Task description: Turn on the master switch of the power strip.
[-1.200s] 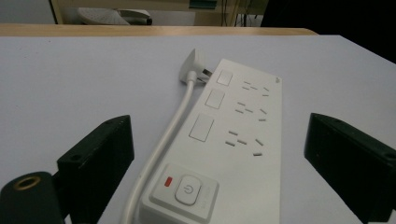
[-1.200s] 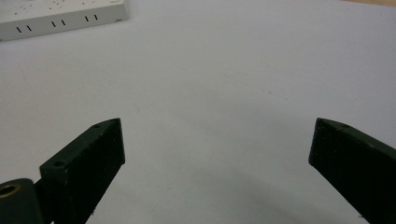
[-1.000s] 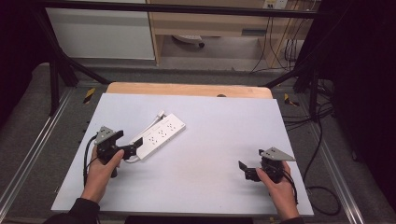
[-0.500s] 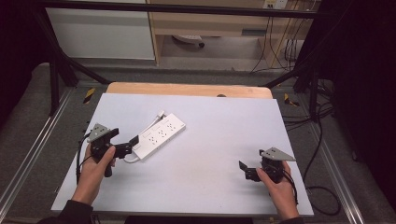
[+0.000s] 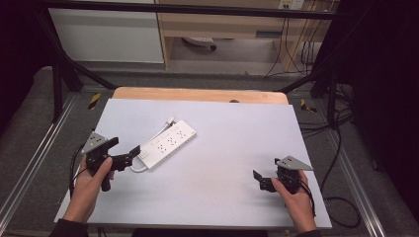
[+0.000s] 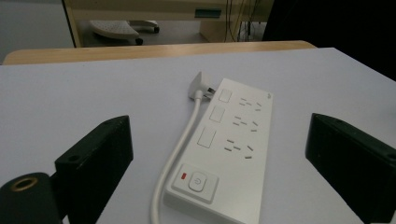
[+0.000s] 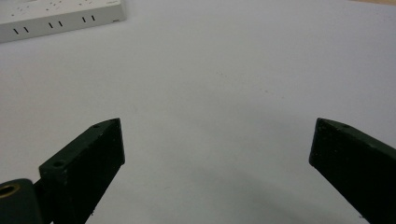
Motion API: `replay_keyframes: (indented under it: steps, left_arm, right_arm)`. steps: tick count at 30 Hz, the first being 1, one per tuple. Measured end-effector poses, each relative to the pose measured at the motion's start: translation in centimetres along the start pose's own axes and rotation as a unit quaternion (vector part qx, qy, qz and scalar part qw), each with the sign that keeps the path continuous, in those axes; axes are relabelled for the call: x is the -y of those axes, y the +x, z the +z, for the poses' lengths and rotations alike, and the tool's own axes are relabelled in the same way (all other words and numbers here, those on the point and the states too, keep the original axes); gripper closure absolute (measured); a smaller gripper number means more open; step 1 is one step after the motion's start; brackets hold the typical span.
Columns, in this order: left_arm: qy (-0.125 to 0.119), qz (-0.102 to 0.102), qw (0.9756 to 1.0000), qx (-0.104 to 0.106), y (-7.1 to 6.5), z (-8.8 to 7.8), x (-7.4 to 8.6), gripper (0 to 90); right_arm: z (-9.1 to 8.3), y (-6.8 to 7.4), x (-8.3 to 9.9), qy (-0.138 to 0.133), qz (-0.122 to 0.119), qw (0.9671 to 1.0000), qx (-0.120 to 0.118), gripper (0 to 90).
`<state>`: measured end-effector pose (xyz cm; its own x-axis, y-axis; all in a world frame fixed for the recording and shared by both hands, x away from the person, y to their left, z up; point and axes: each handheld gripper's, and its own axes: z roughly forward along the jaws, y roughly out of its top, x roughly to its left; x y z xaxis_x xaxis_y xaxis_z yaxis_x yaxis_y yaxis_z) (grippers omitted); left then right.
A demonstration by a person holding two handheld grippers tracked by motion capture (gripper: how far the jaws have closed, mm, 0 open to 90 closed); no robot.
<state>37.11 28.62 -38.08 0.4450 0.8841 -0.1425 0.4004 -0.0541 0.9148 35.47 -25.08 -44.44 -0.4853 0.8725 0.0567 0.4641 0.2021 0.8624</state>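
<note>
A white power strip (image 5: 169,142) lies slanted on the left half of the white table (image 5: 222,123). Its white cable (image 5: 157,134) runs along its side, and the plug (image 5: 170,119) rests at its far end. My left gripper (image 5: 123,149) is open just short of the strip's near end, jaws pointing at it. In the left gripper view the strip (image 6: 236,140), with its switch (image 6: 195,183), the cable (image 6: 180,149) and the plug (image 6: 200,86), lies ahead between the open jaws of the left gripper (image 6: 219,128). My right gripper (image 5: 262,180) is open at the front right; in its own view the right gripper (image 7: 218,126) frames bare table.
A wooden board (image 5: 197,94) borders the table's far edge. Metal rails (image 5: 39,148) flank the table. Cables (image 5: 341,148) trail on the floor at the right. A corner of the strip (image 7: 60,16) shows at the top left of the right gripper view.
My left gripper has drawn back a little to the left, away from the strip's near end. The right gripper and the strip have stayed put.
</note>
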Motion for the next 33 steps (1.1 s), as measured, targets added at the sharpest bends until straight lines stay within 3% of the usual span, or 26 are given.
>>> replay_keyframes:
  steps: [33]
  left_arm:
    - [0.003,-0.012,0.9998,-0.017,2.3,-4.5,2.6,7.5]
  right_arm:
    - [0.1,-0.1,0.1,0.003,-0.003,1.0000,0.001,3.8]
